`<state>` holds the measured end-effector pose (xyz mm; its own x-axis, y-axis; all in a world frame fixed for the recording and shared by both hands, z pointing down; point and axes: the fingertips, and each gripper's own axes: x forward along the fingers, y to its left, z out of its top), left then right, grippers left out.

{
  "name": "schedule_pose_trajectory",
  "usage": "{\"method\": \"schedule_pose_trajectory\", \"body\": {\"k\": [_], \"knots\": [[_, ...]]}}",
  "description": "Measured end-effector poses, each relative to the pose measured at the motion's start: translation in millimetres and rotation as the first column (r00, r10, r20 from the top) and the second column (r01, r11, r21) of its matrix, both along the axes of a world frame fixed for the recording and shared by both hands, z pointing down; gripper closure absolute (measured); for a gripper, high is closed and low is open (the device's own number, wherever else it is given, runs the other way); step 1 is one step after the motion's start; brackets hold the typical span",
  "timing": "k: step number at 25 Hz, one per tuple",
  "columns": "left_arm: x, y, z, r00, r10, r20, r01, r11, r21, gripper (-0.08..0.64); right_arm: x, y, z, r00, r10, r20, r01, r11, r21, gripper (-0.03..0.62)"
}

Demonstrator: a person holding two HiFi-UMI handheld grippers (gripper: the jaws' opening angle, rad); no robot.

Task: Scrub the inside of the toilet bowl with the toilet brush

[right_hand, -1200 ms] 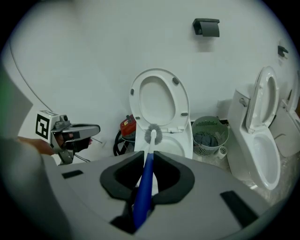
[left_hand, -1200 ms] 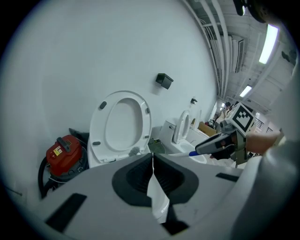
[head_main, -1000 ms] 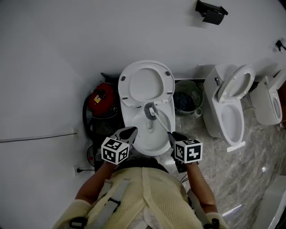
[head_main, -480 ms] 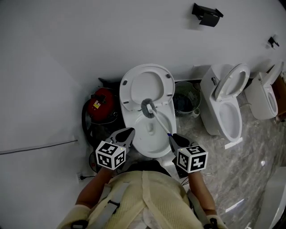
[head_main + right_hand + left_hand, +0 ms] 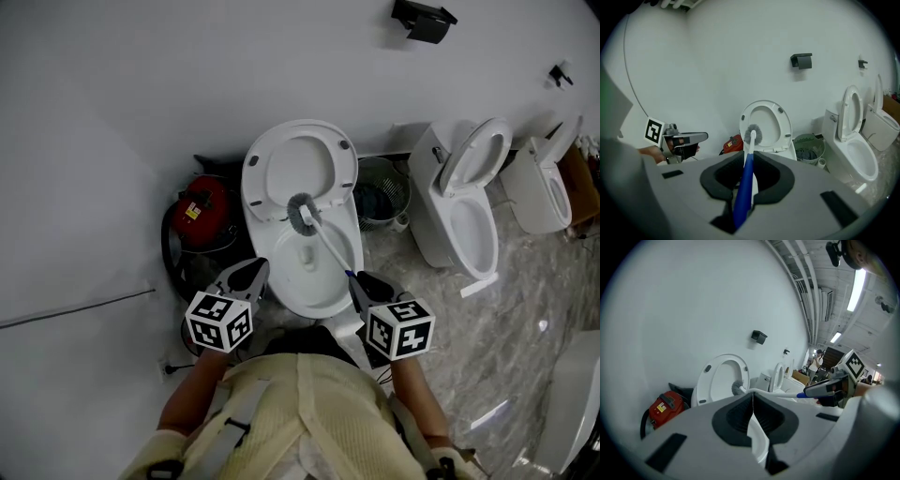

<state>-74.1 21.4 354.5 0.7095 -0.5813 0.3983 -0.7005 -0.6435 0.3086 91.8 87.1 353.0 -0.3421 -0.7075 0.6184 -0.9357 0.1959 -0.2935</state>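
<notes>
A white wall [image 5: 141,112] and a grey marbled floor [image 5: 525,337] framed a row of toilets, each with its lid raised. In the nearest toilet bowl [image 5: 319,307] lay the toilet brush [image 5: 325,246]. Its grey bristle head [image 5: 302,214] sat at the back of the bowl just under the upright lid [image 5: 300,169], but whether it touched the porcelain could not be told. Its white shaft ran diagonally across the bowl to a blue grip. The right gripper [image 5: 354,279] had its jaws clamped on that blue grip, at the bowl's front right. The left gripper [image 5: 253,270] hung at the bowl's front left, jaws pressed together with nothing between them. Just right of the toilet stood a mesh waste basket [image 5: 401,202] with something dark crumpled inside. To the left, a red object with a yellow label [image 5: 199,208] rested against the wall.
</notes>
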Motion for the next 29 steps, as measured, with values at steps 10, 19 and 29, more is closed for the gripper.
{"method": "schedule_pose_trajectory", "body": {"k": [10, 19, 29], "knots": [[-6, 14, 1, 1.0, 0.014, -0.016, -0.014, 1.0, -0.008, 0.545, -7, 10, -10, 1.0, 0.017, -0.007, -0.017, 0.999, 0.038, 0.522], [2, 11, -10, 0.998, 0.04, -0.055, -0.04, 0.999, -0.004, 0.545, -16, 14, -17, 1.0, 0.023, -0.004, -0.023, 0.999, 0.05, 0.522], [-5, 14, 0, 0.996, 0.05, -0.071, -0.052, 0.998, -0.032, 0.545, -14, 17, -20, 0.999, 0.042, -0.009, -0.042, 0.998, 0.048, 0.523]]}}
